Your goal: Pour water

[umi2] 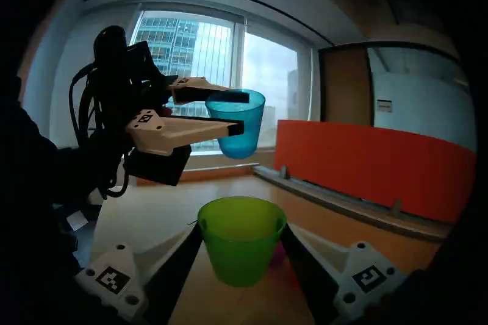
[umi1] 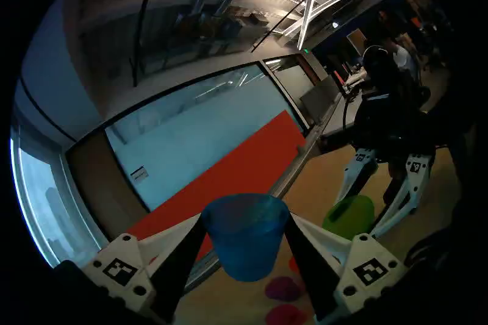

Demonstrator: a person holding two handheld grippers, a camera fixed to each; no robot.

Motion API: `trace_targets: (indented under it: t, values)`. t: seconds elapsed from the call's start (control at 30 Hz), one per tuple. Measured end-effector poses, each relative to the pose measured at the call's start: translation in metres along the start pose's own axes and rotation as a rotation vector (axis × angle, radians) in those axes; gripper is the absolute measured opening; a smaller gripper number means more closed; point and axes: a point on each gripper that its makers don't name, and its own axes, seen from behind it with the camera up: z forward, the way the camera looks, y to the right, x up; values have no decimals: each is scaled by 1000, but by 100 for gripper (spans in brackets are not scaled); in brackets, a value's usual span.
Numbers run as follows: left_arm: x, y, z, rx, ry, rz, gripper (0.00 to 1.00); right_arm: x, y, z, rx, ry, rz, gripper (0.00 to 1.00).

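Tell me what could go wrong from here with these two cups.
1. The blue cup in the left gripper hangs higher than the green cup and apart from it. Tipping it from there would likely spill or splash water onto the table.
2. Both cups taper downward and are pinched only at their sides, in the air. The green cup in the right gripper might slip once it takes on weight.
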Motion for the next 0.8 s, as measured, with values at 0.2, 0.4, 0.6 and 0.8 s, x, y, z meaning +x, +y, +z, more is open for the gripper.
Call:
trace_targets:
  t: [0.2,0.4,0.6,0.8]
  values:
    - [4,-1,0,9,-1,53,87,0,-4,6,12,0,-3,91]
    - [11,0,1,9,0,90,87,0,-6,13,23,0,-5,91]
    - [16,0,2,7,-1,151,87,1,-9,19,35,-1,-8,91]
    - [16,1,4,4,-6,216,87,0,-10,23,41,-1,-9,91]
